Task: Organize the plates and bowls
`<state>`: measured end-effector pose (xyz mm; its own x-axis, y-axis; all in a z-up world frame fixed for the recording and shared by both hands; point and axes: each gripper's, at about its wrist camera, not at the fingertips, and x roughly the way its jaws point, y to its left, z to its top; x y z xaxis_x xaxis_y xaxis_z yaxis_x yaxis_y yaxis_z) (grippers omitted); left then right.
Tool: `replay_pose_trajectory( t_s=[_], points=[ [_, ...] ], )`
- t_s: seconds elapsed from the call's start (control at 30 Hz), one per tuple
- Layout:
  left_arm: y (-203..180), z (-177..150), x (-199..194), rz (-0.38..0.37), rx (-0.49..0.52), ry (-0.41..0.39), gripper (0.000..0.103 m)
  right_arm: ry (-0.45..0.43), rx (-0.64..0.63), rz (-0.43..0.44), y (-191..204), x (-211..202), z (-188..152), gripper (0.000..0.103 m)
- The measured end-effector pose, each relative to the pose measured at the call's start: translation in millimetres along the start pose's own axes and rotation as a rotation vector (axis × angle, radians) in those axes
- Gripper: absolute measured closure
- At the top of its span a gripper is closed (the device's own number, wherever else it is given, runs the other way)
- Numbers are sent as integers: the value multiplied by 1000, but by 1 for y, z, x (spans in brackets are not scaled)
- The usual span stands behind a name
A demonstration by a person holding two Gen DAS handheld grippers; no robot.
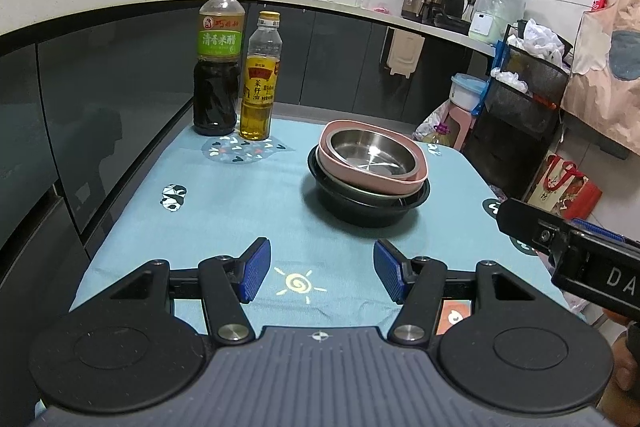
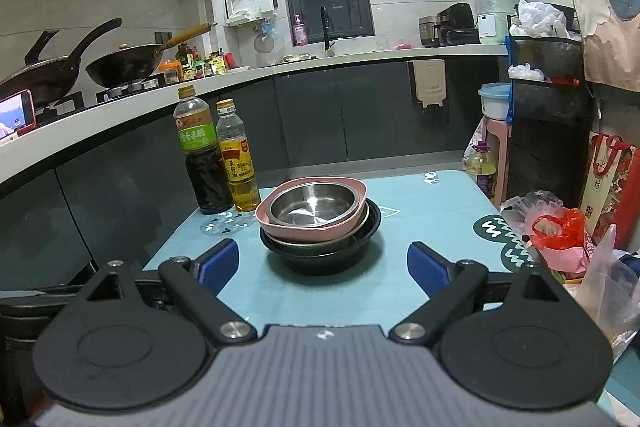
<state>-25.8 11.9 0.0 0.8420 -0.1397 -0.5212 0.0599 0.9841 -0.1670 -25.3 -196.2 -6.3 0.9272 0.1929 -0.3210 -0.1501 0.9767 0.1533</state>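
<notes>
A stack of dishes stands on the blue tablecloth [image 1: 224,203]. A steel bowl [image 1: 370,151] sits in a pink bowl [image 1: 352,171], on a grey plate, all in a black bowl [image 1: 360,207]. The same stack shows in the right wrist view: steel bowl [image 2: 316,205], pink bowl [image 2: 304,229], black bowl [image 2: 324,257]. My left gripper [image 1: 322,273] is open and empty, near the front edge, short of the stack. My right gripper [image 2: 322,267] is open and empty, its fingers either side of the stack's near side. Its body shows at the right of the left wrist view [image 1: 568,251].
A dark vinegar bottle [image 1: 218,67] and a yellow oil bottle [image 1: 260,83] stand at the table's back left. Dark cabinets and a counter run along the left and back. Plastic bags [image 2: 560,231] and a black rack [image 2: 548,131] crowd the right side.
</notes>
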Motion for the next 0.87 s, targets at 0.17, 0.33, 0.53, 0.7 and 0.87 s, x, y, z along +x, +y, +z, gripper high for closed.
replay_pose_trajectory(
  t_s=[0.17, 0.33, 0.53, 0.7, 0.87],
  points=[
    [-3, 0, 1, 1, 19, 5, 49, 7, 6, -1, -1, 1, 0, 61],
    [-5, 0, 3, 14, 27, 11, 49, 9, 4, -5, 0, 2, 1, 61],
    [-5, -1, 6, 15, 35, 19, 49, 23, 9, -7, 0, 6, 1, 61],
    [-5, -1, 8, 21, 33, 29, 49, 30, 10, -15, 2, 8, 2, 61],
    [-5, -1, 9, 25, 28, 35, 49, 39, 7, -18, 4, 10, 1, 60]
  ],
)
